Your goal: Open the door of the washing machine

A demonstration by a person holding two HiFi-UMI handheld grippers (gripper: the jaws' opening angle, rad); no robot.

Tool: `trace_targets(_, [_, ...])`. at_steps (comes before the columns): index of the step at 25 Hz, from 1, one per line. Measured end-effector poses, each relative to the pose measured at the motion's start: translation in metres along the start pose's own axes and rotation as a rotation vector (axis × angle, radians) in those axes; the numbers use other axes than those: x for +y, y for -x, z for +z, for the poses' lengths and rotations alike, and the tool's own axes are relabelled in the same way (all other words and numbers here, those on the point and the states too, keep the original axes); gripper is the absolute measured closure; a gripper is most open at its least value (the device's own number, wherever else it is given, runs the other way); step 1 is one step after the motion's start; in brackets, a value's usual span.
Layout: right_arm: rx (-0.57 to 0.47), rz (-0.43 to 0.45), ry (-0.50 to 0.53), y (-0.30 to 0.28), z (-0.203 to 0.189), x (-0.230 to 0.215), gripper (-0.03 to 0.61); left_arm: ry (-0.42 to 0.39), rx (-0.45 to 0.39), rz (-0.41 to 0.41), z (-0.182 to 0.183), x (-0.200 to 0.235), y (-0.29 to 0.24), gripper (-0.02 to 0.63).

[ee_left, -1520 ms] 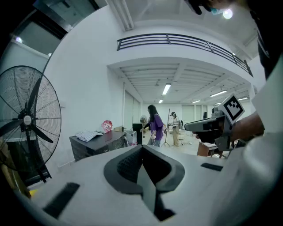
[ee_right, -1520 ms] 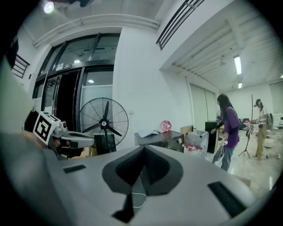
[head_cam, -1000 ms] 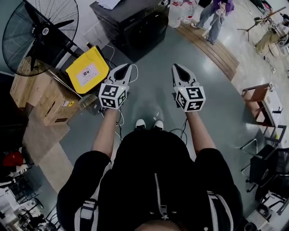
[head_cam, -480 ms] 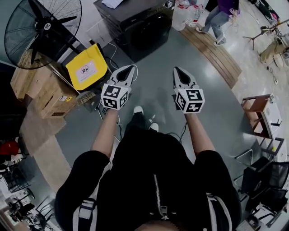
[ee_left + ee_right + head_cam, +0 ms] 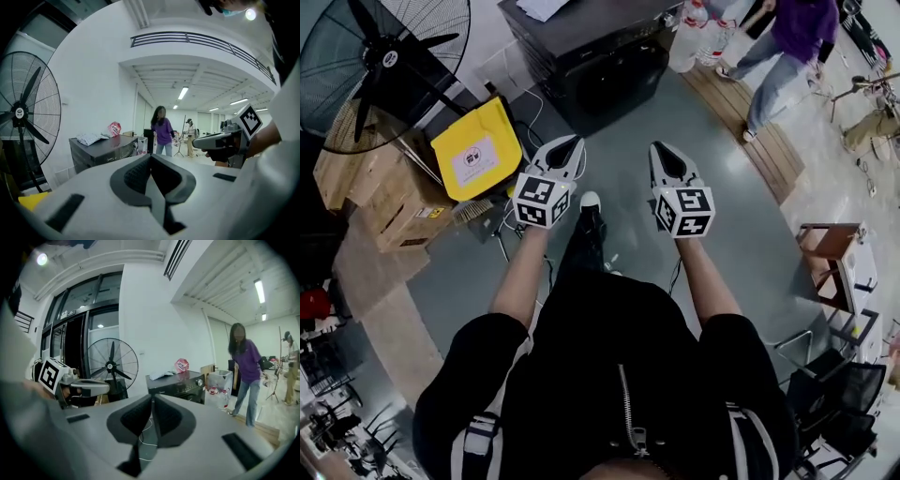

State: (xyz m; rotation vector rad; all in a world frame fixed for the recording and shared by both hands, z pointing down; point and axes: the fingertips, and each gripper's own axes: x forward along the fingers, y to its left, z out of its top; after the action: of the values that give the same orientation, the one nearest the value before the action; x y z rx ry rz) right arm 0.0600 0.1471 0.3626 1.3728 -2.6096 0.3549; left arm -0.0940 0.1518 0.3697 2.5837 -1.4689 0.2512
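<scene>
The dark washing machine [image 5: 600, 66] stands ahead at the top of the head view, door shut, with papers on its lid. It also shows in the left gripper view [image 5: 103, 150] and the right gripper view [image 5: 180, 383]. Both grippers are held side by side in the air, a good stride short of it. My left gripper [image 5: 567, 145] has its tips together and holds nothing [image 5: 151, 157]. My right gripper [image 5: 661, 150] is opening: a thin slit shows between its jaws [image 5: 153, 399], with nothing in it.
A large floor fan [image 5: 375, 66], a yellow board [image 5: 478, 150] and cardboard boxes [image 5: 384, 206] stand to the left. Cables lie on the floor near my feet. To the right are water bottles [image 5: 694, 28], a wooden platform [image 5: 750, 103] and a walking person in purple [image 5: 787, 47].
I have stepped toward the washing machine and both grippers have moved forward with me. The person in purple has walked further into view at the top right.
</scene>
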Motion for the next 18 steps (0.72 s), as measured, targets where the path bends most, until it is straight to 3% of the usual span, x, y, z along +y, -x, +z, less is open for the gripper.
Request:
trace_targets(12, [0.107, -0.028, -0.065, -0.212, 0.021, -0.048, 0.514, 0.042, 0.067, -0.035, 0.002, 0.158, -0.132, 0.611])
trace_targets(18, [0.164, -0.035, -0.115, -0.278, 0.015, -0.065, 0.482, 0.073, 0.1, -0.041, -0.004, 0.201, -0.174, 0.611])
